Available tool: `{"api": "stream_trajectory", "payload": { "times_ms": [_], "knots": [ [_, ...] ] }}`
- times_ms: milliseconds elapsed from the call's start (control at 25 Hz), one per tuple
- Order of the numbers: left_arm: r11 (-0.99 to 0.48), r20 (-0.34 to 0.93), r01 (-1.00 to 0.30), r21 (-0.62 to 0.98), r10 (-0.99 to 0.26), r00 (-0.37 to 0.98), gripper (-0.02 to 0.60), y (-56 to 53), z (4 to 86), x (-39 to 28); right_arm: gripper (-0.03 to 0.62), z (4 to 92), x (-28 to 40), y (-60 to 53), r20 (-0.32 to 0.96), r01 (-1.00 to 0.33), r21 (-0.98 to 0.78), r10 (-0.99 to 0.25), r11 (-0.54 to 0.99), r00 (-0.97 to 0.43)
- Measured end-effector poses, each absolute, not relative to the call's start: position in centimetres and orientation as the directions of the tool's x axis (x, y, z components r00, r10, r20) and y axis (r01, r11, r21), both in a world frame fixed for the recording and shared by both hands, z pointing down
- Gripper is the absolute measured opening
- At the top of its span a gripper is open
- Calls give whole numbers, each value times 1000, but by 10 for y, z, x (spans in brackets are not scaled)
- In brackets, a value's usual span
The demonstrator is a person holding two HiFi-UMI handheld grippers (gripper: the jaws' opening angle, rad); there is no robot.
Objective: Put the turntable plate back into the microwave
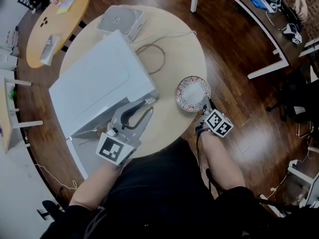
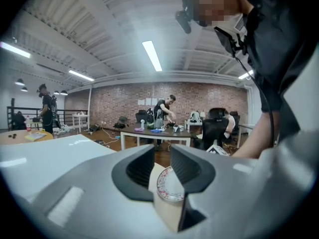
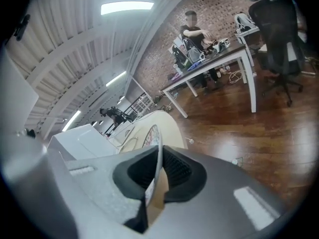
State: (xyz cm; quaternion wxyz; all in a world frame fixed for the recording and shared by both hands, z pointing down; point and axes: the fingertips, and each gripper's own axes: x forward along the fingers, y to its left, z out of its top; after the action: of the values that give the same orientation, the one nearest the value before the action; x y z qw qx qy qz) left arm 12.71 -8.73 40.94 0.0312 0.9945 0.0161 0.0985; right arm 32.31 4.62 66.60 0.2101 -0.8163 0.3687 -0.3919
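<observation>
Gripping the turntable plate [image 1: 192, 93] by its near rim, the right gripper [image 3: 158, 176] has its jaws closed on the thin edge. The plate is at the right side of the round worktop [image 1: 177, 44], apart from the microwave [image 1: 99, 86]. The left gripper [image 1: 143, 107] hovers at the microwave's front, its jaws apart and empty. The pick-up step is in hand, I think; next the plate must be carried level to the left, into the microwave's opening.

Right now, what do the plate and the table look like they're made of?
Plate: probably glazed ceramic, possibly glass; glossy white centre, reddish patterned band, thin rim. Table: pale cream, matte, even top with no visible grain, so likely laminate or painted board; the look leaves it open.
</observation>
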Motion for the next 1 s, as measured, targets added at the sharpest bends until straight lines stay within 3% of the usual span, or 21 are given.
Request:
{"api": "stream_trajectory", "payload": {
  "times_ms": [480, 1000],
  "knots": [
    [-993, 148, -120, 18, -116, 982, 104, -119, 394, 46, 18, 643, 302, 75, 430, -208, -786, -757, -582, 492],
    [-966, 72, -257, -36, -259, 963, 64, -161, 373, -25, 18, 586, 289, 67, 338, -223, -836, -790, -502, 511]
  ]
}}
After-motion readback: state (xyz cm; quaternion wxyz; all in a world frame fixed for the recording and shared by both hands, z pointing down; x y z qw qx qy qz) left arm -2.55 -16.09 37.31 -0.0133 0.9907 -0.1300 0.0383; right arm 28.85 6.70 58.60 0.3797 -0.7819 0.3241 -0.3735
